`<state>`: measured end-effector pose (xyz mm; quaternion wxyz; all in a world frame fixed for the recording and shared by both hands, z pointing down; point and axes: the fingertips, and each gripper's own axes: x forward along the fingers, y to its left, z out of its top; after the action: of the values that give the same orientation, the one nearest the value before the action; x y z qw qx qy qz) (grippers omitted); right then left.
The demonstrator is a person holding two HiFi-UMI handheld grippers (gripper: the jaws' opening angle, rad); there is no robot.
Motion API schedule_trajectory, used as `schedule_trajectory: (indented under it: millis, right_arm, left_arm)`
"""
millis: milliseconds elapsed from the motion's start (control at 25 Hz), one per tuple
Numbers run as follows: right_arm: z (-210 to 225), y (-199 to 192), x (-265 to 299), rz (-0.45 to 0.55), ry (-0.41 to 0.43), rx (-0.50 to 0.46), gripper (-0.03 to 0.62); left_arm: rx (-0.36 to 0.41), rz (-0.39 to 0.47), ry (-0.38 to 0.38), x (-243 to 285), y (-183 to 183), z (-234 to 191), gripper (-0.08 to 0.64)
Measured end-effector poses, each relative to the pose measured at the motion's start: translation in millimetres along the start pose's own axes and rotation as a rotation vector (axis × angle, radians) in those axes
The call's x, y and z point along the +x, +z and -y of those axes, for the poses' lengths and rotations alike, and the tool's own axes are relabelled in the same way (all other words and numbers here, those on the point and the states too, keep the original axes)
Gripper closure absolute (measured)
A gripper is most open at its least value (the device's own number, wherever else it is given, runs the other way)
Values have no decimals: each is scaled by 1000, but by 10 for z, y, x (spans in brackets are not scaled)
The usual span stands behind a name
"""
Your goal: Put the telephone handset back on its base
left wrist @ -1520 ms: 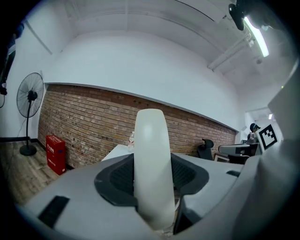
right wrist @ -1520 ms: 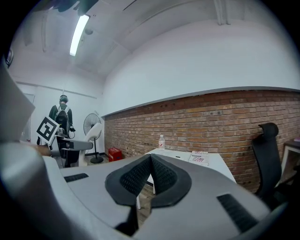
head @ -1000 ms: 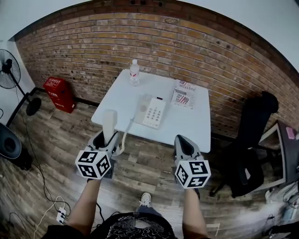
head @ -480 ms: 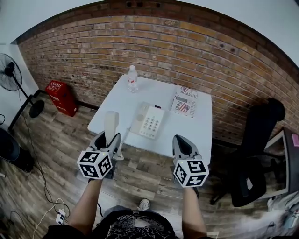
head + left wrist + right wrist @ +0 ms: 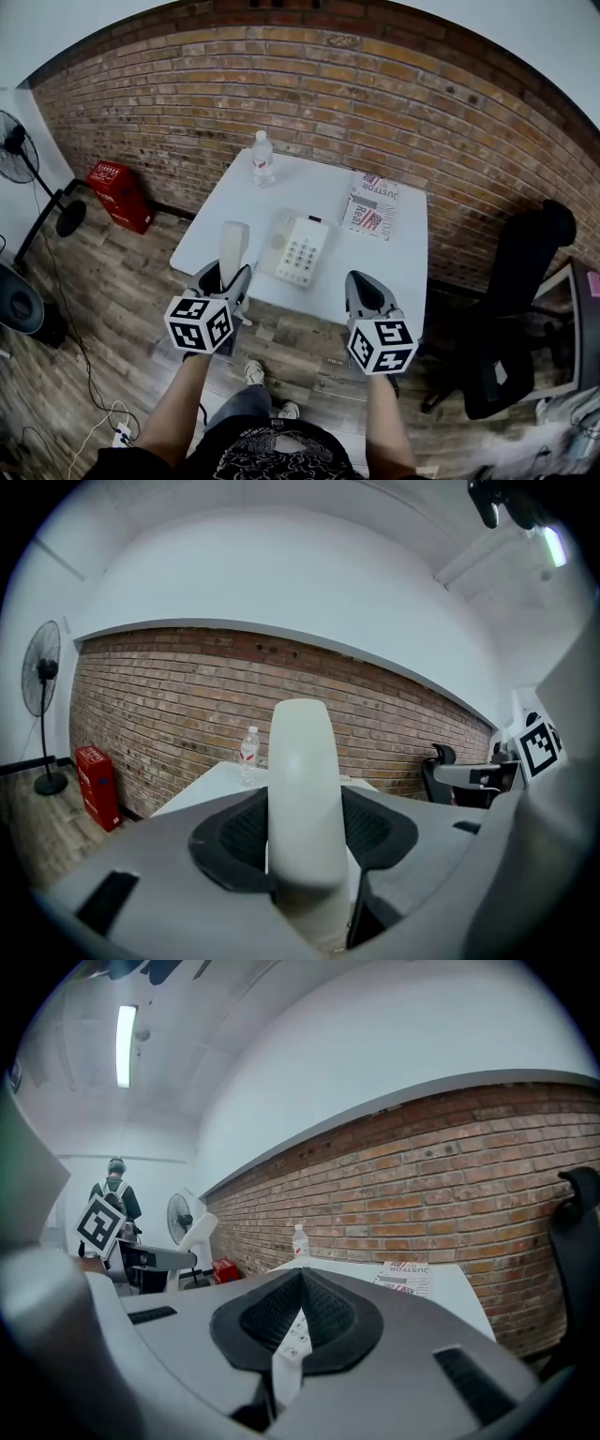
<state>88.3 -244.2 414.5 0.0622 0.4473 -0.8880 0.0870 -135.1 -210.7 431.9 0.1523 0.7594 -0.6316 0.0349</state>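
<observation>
My left gripper (image 5: 225,273) is shut on the cream telephone handset (image 5: 232,246), which stands upright between its jaws over the near left edge of the white table (image 5: 380,267). In the left gripper view the handset (image 5: 300,789) fills the space between the black pads. The phone base (image 5: 300,249), with its keypad facing up, lies in the middle of the table, to the right of and beyond the handset. My right gripper (image 5: 365,282) hangs at the near right edge of the table, its jaws together with nothing in them. Between its jaws the base's keypad (image 5: 292,1339) shows in a narrow slit.
A water bottle (image 5: 262,157) stands at the table's far left and a newspaper (image 5: 372,202) lies at the far right. A brick wall runs behind. A red box (image 5: 116,192) and a fan (image 5: 19,150) stand to the left, a black office chair (image 5: 520,281) to the right.
The table has come nearer. My left gripper has carried the handset forward and a little right, up to the table's near edge. The right gripper has barely moved.
</observation>
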Motion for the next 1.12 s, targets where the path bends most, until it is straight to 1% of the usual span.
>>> schedule_trajectory:
  millis: [320, 600, 920, 1120]
  right_arm:
    - [11, 6, 417, -21, -28, -14, 592]
    - [72, -19, 878, -54, -54, -8, 592]
    - [188, -139, 1206, -99, -89, -2, 592]
    - [273, -181, 1311, -120, -111, 3, 592]
  left_arm:
    - [16, -66, -69, 608, -43, -139, 344]
    - [15, -163, -133, 1206, -199, -249, 344]
    - [-19, -265, -164, 1741, -411, -360, 344]
    - [-19, -332, -171, 1982, -562, -374, 344]
